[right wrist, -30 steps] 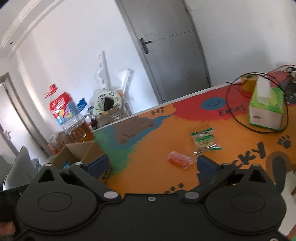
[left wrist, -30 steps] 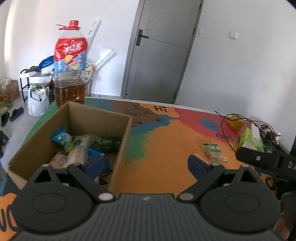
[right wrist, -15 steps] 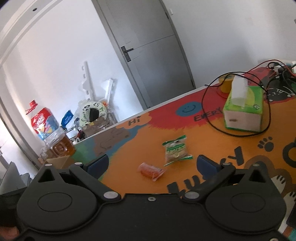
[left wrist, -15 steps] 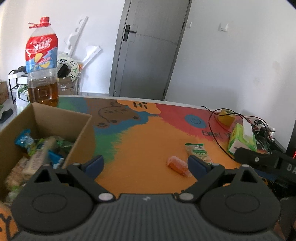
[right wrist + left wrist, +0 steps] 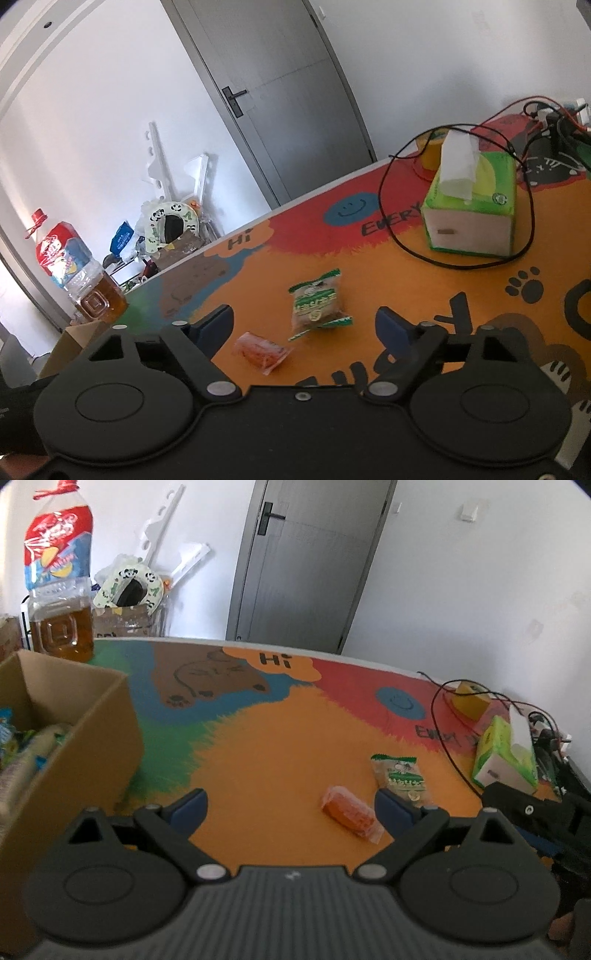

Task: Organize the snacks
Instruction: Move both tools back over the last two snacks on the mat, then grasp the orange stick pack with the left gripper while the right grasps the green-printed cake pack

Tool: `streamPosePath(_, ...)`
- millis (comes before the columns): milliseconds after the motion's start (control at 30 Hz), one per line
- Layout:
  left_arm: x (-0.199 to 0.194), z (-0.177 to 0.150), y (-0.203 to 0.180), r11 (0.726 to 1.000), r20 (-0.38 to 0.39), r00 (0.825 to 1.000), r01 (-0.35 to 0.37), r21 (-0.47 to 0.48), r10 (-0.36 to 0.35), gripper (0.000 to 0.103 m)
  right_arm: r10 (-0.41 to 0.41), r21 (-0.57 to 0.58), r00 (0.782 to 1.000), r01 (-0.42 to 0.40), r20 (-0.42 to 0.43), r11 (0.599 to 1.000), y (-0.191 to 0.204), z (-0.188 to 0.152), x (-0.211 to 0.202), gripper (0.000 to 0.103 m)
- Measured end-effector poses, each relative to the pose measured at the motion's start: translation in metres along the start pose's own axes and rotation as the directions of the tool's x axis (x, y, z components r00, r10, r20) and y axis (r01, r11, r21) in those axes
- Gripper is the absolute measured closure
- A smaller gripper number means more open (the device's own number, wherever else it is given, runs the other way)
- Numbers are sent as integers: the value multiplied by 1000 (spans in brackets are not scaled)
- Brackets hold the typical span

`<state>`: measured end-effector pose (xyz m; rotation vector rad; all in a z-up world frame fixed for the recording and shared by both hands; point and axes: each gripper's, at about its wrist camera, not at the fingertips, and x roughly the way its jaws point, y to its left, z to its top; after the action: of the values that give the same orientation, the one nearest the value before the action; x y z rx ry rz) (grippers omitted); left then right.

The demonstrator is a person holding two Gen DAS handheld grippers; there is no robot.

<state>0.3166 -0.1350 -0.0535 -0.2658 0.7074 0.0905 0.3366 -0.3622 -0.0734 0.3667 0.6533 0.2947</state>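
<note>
Snacks, an orange crinkly packet [image 5: 349, 809] and a green-and-clear biscuit packet [image 5: 400, 775], lay close together on the colourful tabletop [image 5: 266, 738]. Both the left tool [image 5: 291, 806] and right tool [image 5: 304, 323] gaped wide, empty. Either might pinch both packets together. Only the left view showed the brown cardboard box's [image 5: 92, 746] contents.

The box [image 5: 70, 734] is plain brown cardboard, matt and a little rough. Both loose snack packets, the orange one [image 5: 350, 814] and the green-printed one [image 5: 399, 775], are thin crinkly plastic film with a slight shine. The table mat [image 5: 266, 746] looks smooth and matt under its bright print. The oil bottle [image 5: 59, 587] is clear glossy plastic. A soft white paper tissue sticks out of the tissue box [image 5: 471, 210], itself printed card. Both grippers are matt black plastic.
</note>
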Motion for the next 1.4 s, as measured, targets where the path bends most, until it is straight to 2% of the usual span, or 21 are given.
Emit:
streamPosePath(300, 36, -4, -21, 999, -33, 998, -47, -4, 47, 7, 7, 26, 999, -6, -41, 1000, -26, 2, 24, 33)
streamPosePath(567, 64, -6, -31, 996, -44, 995, -88, -5, 87, 7, 16, 29, 998, -14, -64, 999, -36, 4, 38, 34)
streamPosePath(700, 73, -10, -36, 993, -60, 991, -117, 25, 119, 7, 14, 37, 997, -11, -72, 999, -40, 4, 44, 34)
streamPosePath(833, 70, -17, -33, 992, -64, 991, -110, 58, 114, 7, 16, 51, 997, -13, -76, 999, -40, 2, 51, 34)
streamPosePath(1033, 65, -18, -16, 995, -58, 994, -90, 46, 93, 9, 30, 43, 996, -27, -82, 999, -30, 1, 59, 34)
streamPosePath(1133, 63, -15, -10, 998, -39, 998, -57, 30, 58, 26, 28, 21, 996, -27, -81, 999, -22, 3, 62, 34)
streamPosePath(1200, 63, -14, -9, 999, -34, 999, -34, 25, 35, 44, 28, 10, 996, -28, -83, 1000, -18, 3, 64, 34)
streamPosePath(1233, 63, -14, -9, 999, -34, 999, -26, 24, 27, 48, 29, 7, 996, -28, -85, 1000, -17, 4, 65, 34)
streamPosePath(1300, 63, -14, -9, 999, -33, 999, -18, 28, 19, 62, 26, 0, 996, -26, -87, 1000, -14, 4, 68, 34)
streamPosePath(1333, 63, -15, -9, 999, -31, 999, -13, 30, 14, 66, 23, -4, 996, -23, -89, 1000, -13, 4, 69, 34)
streamPosePath(1367, 63, -15, -8, 1000, -31, 1000, -1, 27, 2, 75, 20, -7, 996, -20, -91, 1000, -12, 4, 71, 34)
streamPosePath(1400, 64, -15, -6, 1000, -32, 999, 11, 19, -11, 79, 18, -9, 995, -19, -94, 1000, -11, 4, 73, 34)
